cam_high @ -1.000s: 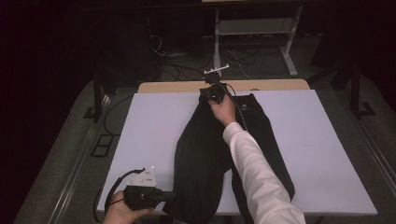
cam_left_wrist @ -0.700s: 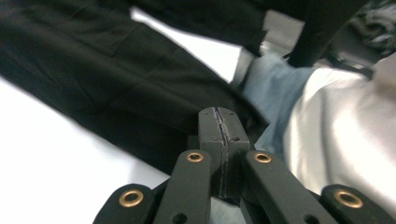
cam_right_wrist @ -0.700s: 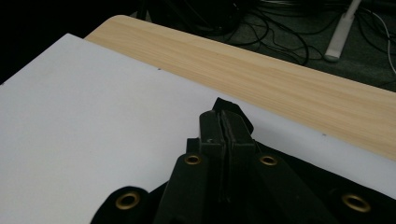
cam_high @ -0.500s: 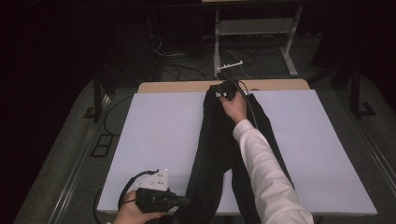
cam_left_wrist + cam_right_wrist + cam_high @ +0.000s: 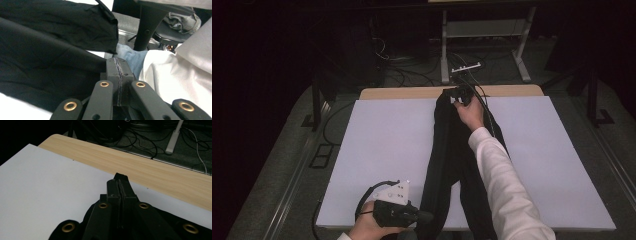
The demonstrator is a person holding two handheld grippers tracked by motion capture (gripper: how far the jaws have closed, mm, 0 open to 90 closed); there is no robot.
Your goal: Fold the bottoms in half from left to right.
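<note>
— Left gripper [image 5: 424, 216] at the near edge: jaws pressed together, with black cloth bunched right at the pads. Clamped on the near end of the black trousers [image 5: 452, 165], by the look of it. Same story in the left gripper view [image 5: 117, 72]: no gap between the jaws, dark fabric [image 5: 50, 62] spreading off to one side.

— And the right gripper [image 5: 457, 97]?

— Far end, close to the wooden strip [image 5: 402, 93] of the table. Jaws closed tight [image 5: 119, 187], black fabric [image 5: 175, 225] gathered under and around them. Whether cloth is actually pinched there, hard to tell; probably held at the far end.

— Position of the garment?

— Stretched lengthwise down the middle of the white board [image 5: 377, 150], from the far edge to the near one, pulled into a narrow band with one leg trailing off beside the white sleeve [image 5: 502, 185].

— Progress, then?

— Looks like the early-to-middle part of a fold or a straightening. Done: both ends taken up, cloth drawn out long. Left: flattening the legs one on the other, smoothing the creases, then folding end to end. No fold visible yet.
</note>
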